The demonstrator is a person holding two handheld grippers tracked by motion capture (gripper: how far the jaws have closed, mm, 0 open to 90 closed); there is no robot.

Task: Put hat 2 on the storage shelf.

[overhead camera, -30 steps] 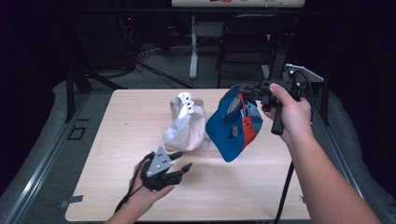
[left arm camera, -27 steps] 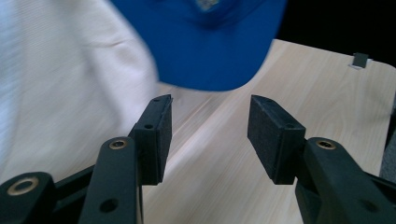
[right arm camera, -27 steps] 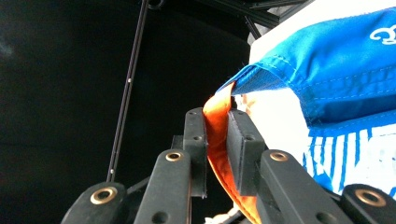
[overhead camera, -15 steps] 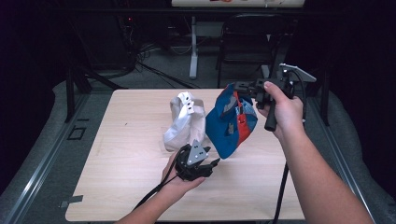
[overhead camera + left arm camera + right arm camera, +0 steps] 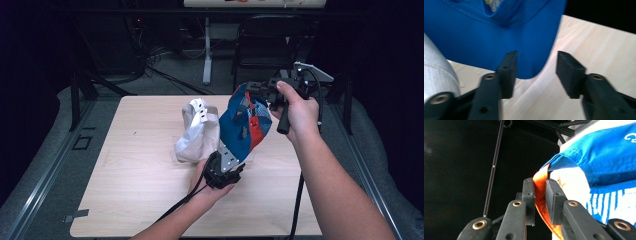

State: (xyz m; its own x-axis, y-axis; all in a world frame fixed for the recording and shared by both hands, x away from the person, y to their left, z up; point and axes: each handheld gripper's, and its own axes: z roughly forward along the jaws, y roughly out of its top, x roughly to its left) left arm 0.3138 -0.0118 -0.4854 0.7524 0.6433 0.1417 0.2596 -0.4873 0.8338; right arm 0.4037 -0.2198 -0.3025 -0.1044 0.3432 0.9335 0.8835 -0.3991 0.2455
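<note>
- Your left gripper (image 5: 235, 161) has swung in from the near-left part of the table (image 5: 125, 200) to just under the hanging blue cap (image 5: 245, 125). Its jaws have just been closing, yet they stand apart, with the cap's lower edge (image 5: 529, 72) between them and no pad pressing on it. To my eye that sets up a second grip at the bottom of the cap.
- Your right gripper (image 5: 540, 195) is clamped on the cap's orange inner band (image 5: 539, 192) (a thin fold, pinched tight). It holds the cap in the air over the far-right part of the table, about where it was a second ago, so the cap hangs steady for your other hand.
- The cap is blue with red-orange and white panels, soft and sagging, its lower edge rounded and smooth, hanging just above the wood.
- A white cap (image 5: 197, 132) sits on the table just left of the blue one (crumpled, its strap end up). It has not shifted.
</note>
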